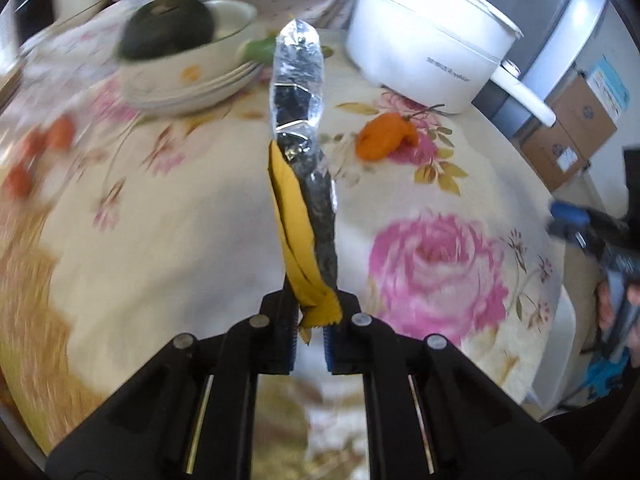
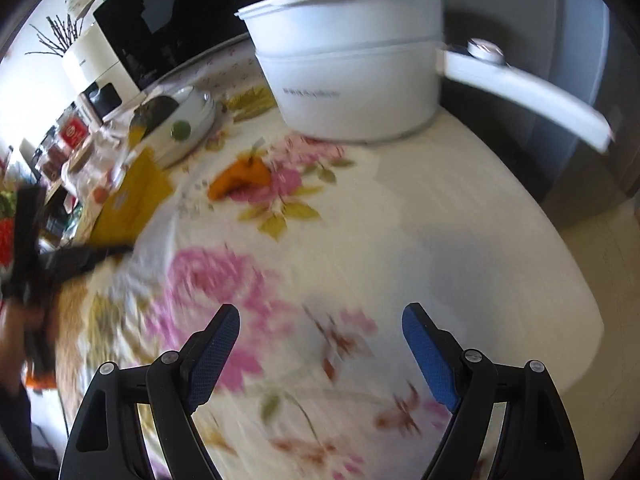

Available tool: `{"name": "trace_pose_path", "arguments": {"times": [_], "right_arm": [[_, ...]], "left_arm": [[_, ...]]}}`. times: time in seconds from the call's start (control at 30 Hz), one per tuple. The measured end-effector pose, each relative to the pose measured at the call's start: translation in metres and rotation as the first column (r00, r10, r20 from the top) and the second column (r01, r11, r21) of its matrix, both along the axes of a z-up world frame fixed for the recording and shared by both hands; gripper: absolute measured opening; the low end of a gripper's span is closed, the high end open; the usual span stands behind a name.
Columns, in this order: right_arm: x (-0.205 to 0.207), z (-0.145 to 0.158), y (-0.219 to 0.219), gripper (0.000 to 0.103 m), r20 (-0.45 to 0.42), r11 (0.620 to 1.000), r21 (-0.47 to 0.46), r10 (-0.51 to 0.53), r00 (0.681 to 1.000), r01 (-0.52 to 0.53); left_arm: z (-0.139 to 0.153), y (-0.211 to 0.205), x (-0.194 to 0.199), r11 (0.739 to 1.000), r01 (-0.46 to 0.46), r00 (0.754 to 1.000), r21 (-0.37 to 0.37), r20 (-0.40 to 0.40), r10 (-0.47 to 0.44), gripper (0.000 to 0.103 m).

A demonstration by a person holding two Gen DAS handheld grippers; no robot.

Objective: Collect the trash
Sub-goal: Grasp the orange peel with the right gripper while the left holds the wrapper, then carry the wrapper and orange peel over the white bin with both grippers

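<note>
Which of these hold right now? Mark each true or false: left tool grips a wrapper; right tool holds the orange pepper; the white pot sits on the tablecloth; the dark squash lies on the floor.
1. The left tool grips a yellow-and-foil wrapper. True.
2. The right tool holds the orange pepper. False: it is open and empty; the pepper lies on the tablecloth.
3. The white pot sits on the tablecloth. True.
4. The dark squash lies on the floor. False: it rests in stacked bowls.
</note>
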State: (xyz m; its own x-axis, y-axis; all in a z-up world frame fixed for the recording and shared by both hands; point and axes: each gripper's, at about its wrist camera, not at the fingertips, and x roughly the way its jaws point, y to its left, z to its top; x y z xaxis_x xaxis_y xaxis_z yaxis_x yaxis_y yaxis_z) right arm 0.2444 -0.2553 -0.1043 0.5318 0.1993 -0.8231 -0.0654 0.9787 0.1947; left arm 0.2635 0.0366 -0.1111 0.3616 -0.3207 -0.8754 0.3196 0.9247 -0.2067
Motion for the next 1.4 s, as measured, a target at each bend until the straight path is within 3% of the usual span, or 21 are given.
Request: {"name": "trace_pose_path", "arguments": {"times": [0.1, 0.2, 0.3, 0.5, 0.7, 0.73, 0.77, 0.83, 1.0, 1.17, 1.4], "right_arm": [[0.024, 0.001, 0.025, 0.085, 0.024, 1.0, 0.004, 0.012, 1.0, -0.012], [0.054, -0.006, 0.05, 0.085, 0.021, 1.0, 0.014, 0.011, 1.0, -0.011], [0.08, -0.016, 0.068, 0.085, 0.014, 1.0, 0.012, -0.012, 1.0, 0.011], [0.124, -0.037, 0.096, 0.085, 0.014, 0.998, -0.06, -0.024, 1.0, 0.024], [0.15, -0.054, 0.104, 0.085, -0.007, 0.997, -0.052, -0.052, 0.999, 0.052], [0.151, -0.054, 0.105, 0.083, 0.013, 0.997, -0.058, -0.053, 0.998, 0.054], [0.151, -0.054, 0.106, 0.071, 0.022, 0.997, -0.063, -0.04, 0.999, 0.041], [0.149, -0.052, 0.11, 0.054, 0.025, 0.997, -0.071, -0.008, 1.0, 0.01], [0.118, -0.037, 0.112, 0.033, 0.043, 0.994, -0.091, 0.064, 0.997, -0.059], [0.074, -0.012, 0.107, 0.03, 0.059, 0.984, -0.135, 0.124, 0.99, -0.115], [0.005, 0.026, 0.089, 0.029, 0.089, 0.975, -0.146, 0.182, 0.979, -0.168]], "left_arm": [[0.009, 0.024, -0.028, 0.993, -0.093, 0.996, -0.07, -0.015, 0.093, 0.011], [0.008, 0.037, -0.042, 0.991, -0.13, 0.992, -0.04, -0.012, 0.129, 0.011], [0.008, 0.057, -0.047, 0.979, -0.186, 0.983, -0.083, -0.026, 0.184, 0.011], [0.003, 0.07, -0.052, 0.984, -0.178, 0.984, -0.015, -0.005, 0.178, 0.011], [-0.005, 0.08, -0.052, 0.979, -0.201, 0.979, -0.04, -0.042, 0.2, 0.011], [-0.005, 0.079, -0.052, 0.979, -0.2, 0.979, -0.041, -0.042, 0.198, 0.011], [-0.005, 0.079, -0.052, 0.979, -0.199, 0.98, -0.043, -0.041, 0.197, 0.011], [-0.003, 0.077, -0.053, 0.98, -0.194, 0.98, -0.046, -0.04, 0.193, 0.011], [0.01, 0.064, -0.054, 0.981, -0.178, 0.984, -0.071, -0.026, 0.177, 0.011], [0.026, 0.048, -0.066, 0.985, -0.161, 0.987, -0.068, 0.016, 0.162, 0.011], [0.038, 0.023, -0.103, 0.988, -0.131, 0.991, -0.087, 0.008, 0.132, 0.011]]}}
